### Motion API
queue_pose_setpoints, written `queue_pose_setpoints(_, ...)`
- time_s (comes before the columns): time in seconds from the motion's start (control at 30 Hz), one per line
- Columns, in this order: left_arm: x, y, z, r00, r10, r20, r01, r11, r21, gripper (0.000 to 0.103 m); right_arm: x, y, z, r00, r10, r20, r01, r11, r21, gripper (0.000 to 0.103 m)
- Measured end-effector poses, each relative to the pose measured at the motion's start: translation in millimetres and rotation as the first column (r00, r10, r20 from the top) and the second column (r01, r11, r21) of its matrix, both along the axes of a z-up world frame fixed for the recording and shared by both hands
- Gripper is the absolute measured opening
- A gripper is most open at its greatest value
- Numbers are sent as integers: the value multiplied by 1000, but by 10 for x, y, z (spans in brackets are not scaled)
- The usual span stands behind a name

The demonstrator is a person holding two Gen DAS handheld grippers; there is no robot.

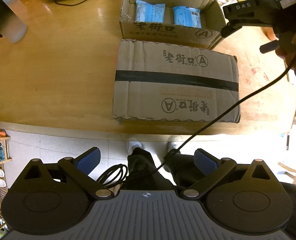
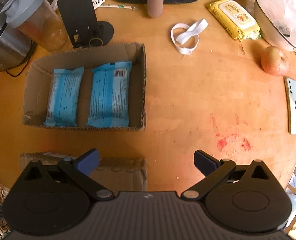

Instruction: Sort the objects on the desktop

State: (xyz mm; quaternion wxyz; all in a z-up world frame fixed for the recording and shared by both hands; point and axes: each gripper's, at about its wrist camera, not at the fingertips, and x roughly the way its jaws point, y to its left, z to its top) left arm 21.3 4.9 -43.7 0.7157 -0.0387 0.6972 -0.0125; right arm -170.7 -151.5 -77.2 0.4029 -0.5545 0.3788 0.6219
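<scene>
Right wrist view shows the open cardboard box (image 2: pixel 84 88) on the worktop (image 2: pixel 187 104) with two blue packets (image 2: pixel 108 96) lying flat and side by side inside it, long sides parallel, neither overlapping the other. Just in front of that box sits a second box, upside down (image 1: pixel 175 84), with a black tape strip across its upturned base. Farther out on the worktop, well apart from the boxes, lie a white elastic band (image 2: pixel 185 36), a yellow wipes packet (image 2: pixel 233 18), an apple (image 2: pixel 274 61) and a phone (image 2: pixel 293 106). The right tool (image 2: pixel 147 165) hangs above the worktop, its fingers spread wide with nothing between them; the left tool (image 1: pixel 147 160) is likewise released and empty, held back over the worktop's near edge above the floor. The packets already lie boxed, so this fits either a pause between pickups or a finished sort. If more is to go in, the loose things at the far right would call for a long reach.
</scene>
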Motion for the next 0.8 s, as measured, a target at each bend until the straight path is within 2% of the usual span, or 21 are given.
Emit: queue_pose_setpoints(0.8,53,9,-48,1000,-18,-10,18,1000,-4,103,202,-533,-98,1000,-11,18,11,999,-50,103)
